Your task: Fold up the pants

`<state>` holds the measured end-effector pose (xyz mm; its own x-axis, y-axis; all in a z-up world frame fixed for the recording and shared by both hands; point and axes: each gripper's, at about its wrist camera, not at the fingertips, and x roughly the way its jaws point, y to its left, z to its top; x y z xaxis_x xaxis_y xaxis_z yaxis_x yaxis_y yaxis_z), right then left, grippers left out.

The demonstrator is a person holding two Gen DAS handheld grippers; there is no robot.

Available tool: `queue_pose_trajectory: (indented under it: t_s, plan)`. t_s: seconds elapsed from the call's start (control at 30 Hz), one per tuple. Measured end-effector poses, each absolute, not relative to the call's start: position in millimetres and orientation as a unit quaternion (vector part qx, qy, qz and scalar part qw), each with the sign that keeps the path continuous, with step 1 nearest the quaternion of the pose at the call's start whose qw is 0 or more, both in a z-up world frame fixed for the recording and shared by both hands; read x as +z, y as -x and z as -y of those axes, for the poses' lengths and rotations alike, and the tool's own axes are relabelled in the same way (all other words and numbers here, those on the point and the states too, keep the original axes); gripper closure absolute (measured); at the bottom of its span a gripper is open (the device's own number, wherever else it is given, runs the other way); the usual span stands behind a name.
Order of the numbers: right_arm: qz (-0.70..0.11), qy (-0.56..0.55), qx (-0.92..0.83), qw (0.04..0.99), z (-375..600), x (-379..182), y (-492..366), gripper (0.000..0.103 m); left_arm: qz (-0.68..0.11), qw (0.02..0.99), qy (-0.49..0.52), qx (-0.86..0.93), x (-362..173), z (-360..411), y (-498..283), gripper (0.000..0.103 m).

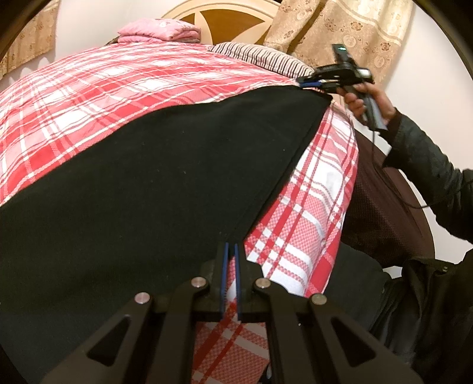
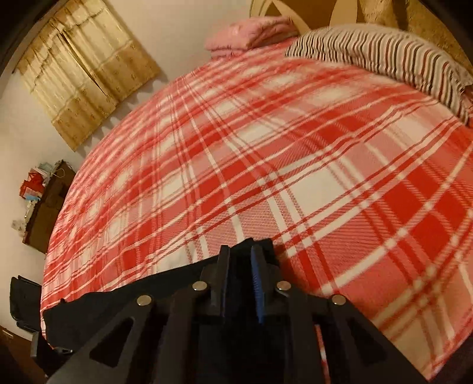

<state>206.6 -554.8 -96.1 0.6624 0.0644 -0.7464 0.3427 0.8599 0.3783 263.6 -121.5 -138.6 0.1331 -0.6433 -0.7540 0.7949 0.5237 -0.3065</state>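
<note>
One pair of black pants (image 1: 153, 177) on the bed (image 1: 88, 88); two tools (image 1: 231, 251) (image 2: 241, 257); beyond the pants, one striped pillow (image 1: 260, 57), one folded pink blanket (image 1: 159, 29).

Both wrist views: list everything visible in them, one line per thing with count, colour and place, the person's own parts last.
pants: one, black, spread flat on the bed
bedspread: one, red and white plaid, covering the bed
striped pillow: one, brown and white, at the head of the bed
folded blanket: one, pink, by the headboard
headboard: one, wood and cream
curtains: beige, on the walls
side cabinet: one, brown, cluttered, beside the bed
left gripper: black, blue pads, shut on the pants' near corner
right gripper: black, blue pads apart, pants corner between
hand: one, holding the right gripper
sleeve: dark
</note>
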Motion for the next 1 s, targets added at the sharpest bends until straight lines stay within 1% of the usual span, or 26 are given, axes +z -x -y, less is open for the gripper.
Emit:
queue_pose_trajectory:
  t_s: [0.03, 0.07, 0.1, 0.13, 0.2, 0.27, 0.3, 0.37, 0.43, 0.53, 0.57, 0.6, 0.63, 0.7, 0.73, 0.8, 0.83, 0.87, 0.9, 0.93, 1.0]
  plan:
    - [-0.388, -0.260, -0.069, 0.882, 552, -88, -194, 0.065, -0.450, 0.749, -0.082, -0.480, -139, 121, -264, 0.099]
    - [-0.379, -0.264, -0.059, 0.885, 546, -84, -186, 0.054, -0.449, 0.750, -0.079, -0.480, -138, 121, -264, 0.099]
    - [-0.371, -0.268, -0.041, 0.888, 542, -80, -178, 0.053, -0.446, 0.751, -0.079, -0.480, -138, 121, -263, 0.099]
    - [-0.366, -0.260, -0.024, 0.893, 533, -76, -169, 0.053, -0.446, 0.752, -0.080, -0.479, -137, 122, -263, 0.099]
    - [-0.380, -0.234, -0.024, 0.895, 522, -78, -162, 0.053, -0.444, 0.749, -0.081, -0.485, -137, 124, -261, 0.099]
    - [-0.414, -0.203, -0.067, 0.885, 520, -92, -161, 0.053, -0.446, 0.744, -0.089, -0.489, -137, 126, -259, 0.098]
    - [-0.416, -0.199, -0.091, 0.882, 525, -97, -160, 0.053, -0.449, 0.740, -0.095, -0.491, -139, 128, -256, 0.098]
    - [-0.412, -0.221, -0.120, 0.876, 537, -100, -158, 0.053, -0.447, 0.746, -0.112, -0.481, -139, 129, -250, 0.098]
    - [-0.391, -0.252, -0.108, 0.878, 544, -95, -153, 0.053, -0.441, 0.755, -0.114, -0.471, -135, 122, -247, 0.098]
    - [-0.359, -0.221, -0.095, 0.902, 526, -76, -147, 0.052, -0.430, 0.781, -0.109, -0.439, -124, 99, -247, 0.094]
    - [-0.352, -0.208, -0.093, 0.908, 518, -72, -148, 0.052, -0.425, 0.793, -0.104, -0.424, -118, 87, -249, 0.092]
    - [-0.344, -0.196, -0.088, 0.914, 509, -67, -149, 0.052, -0.419, 0.811, -0.100, -0.395, -110, 68, -253, 0.084]
    - [-0.338, -0.189, -0.083, 0.918, 502, -66, -150, 0.051, -0.415, 0.823, -0.097, -0.376, -106, 56, -257, 0.072]
    - [-0.329, -0.183, -0.067, 0.924, 488, -63, -153, 0.051, -0.399, 0.861, -0.083, -0.305, -90, 8, -268, 0.058]
    - [-0.324, -0.181, -0.056, 0.927, 479, -61, -155, 0.051, -0.394, 0.875, -0.076, -0.270, -84, -14, -274, 0.056]
    - [-0.317, -0.176, -0.032, 0.931, 460, -61, -160, 0.050, -0.390, 0.894, -0.058, -0.212, -74, -58, -286, 0.056]
    - [-0.313, -0.170, -0.014, 0.934, 447, -60, -163, 0.050, -0.389, 0.901, -0.051, -0.182, -71, -79, -292, 0.054]
    - [-0.310, -0.165, -0.003, 0.936, 439, -59, -165, 0.050, -0.388, 0.908, -0.046, -0.148, -67, -101, -298, 0.051]
    - [-0.309, -0.158, 0.007, 0.938, 430, -59, -168, 0.050, -0.384, 0.915, -0.044, -0.113, -65, -125, -302, 0.041]
    - [-0.310, -0.149, 0.023, 0.939, 417, -60, -173, 0.050, -0.383, 0.918, -0.044, -0.087, -66, -140, -306, 0.038]
    - [-0.313, -0.138, 0.042, 0.939, 401, -63, -179, 0.049, -0.397, 0.916, -0.039, -0.036, -76, -175, -319, 0.038]
